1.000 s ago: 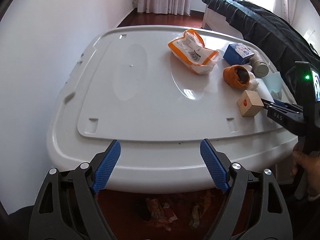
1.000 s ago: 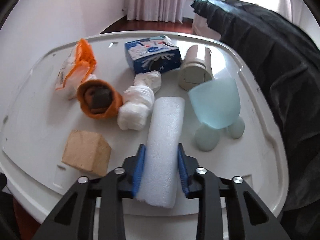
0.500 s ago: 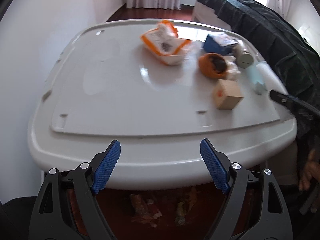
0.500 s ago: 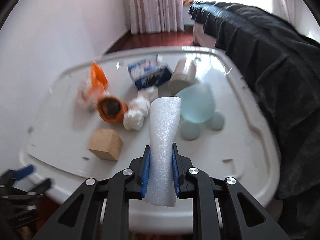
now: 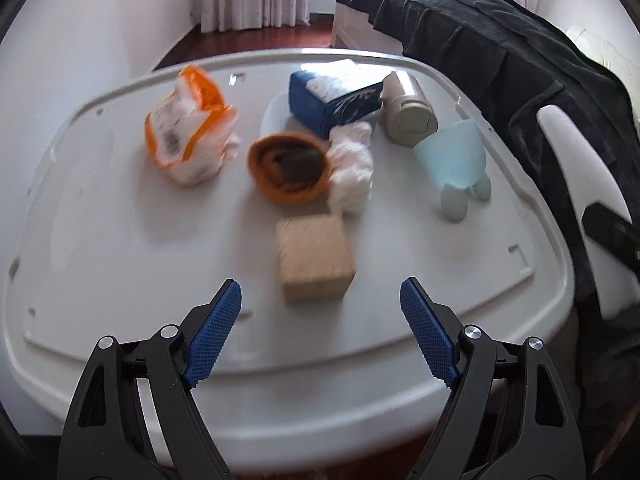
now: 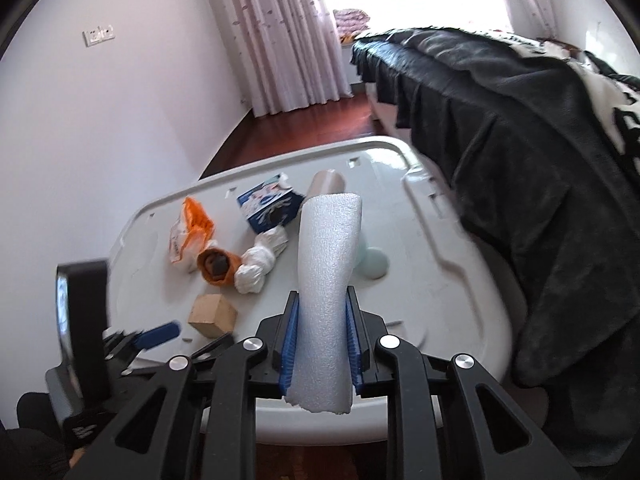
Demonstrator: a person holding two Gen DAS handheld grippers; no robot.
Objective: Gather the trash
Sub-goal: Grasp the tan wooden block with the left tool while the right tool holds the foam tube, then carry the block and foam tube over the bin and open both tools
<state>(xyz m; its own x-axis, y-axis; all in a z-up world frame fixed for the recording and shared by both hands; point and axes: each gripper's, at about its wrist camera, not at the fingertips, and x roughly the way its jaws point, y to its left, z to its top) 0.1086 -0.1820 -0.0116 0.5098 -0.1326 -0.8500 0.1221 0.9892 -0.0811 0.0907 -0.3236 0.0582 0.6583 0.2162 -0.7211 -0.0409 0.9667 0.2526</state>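
My right gripper [image 6: 321, 338] is shut on a white foam roll [image 6: 328, 264] and holds it high above the white table [image 6: 432, 280]. My left gripper [image 5: 320, 326] is open and empty, low over the table's front, with a tan cardboard cube [image 5: 314, 262] just ahead between its jaws. Behind the cube lie an orange peel cup [image 5: 290, 172], a crumpled white tissue [image 5: 352, 164] and an orange-white wrapper bag [image 5: 188, 140]. The left gripper also shows in the right wrist view [image 6: 160, 332] beside the cube [image 6: 212, 314].
A blue tissue box [image 5: 332, 98], a beige canister [image 5: 408, 112] and a pale blue plastic cup [image 5: 456, 164] stand at the table's back right. A dark blanket over a bed [image 6: 520, 140] runs along the right. A white wall is on the left.
My right gripper has lifted the foam roll off the table and pulled back high. My left gripper has moved forward and right over the table, toward the cardboard cube.
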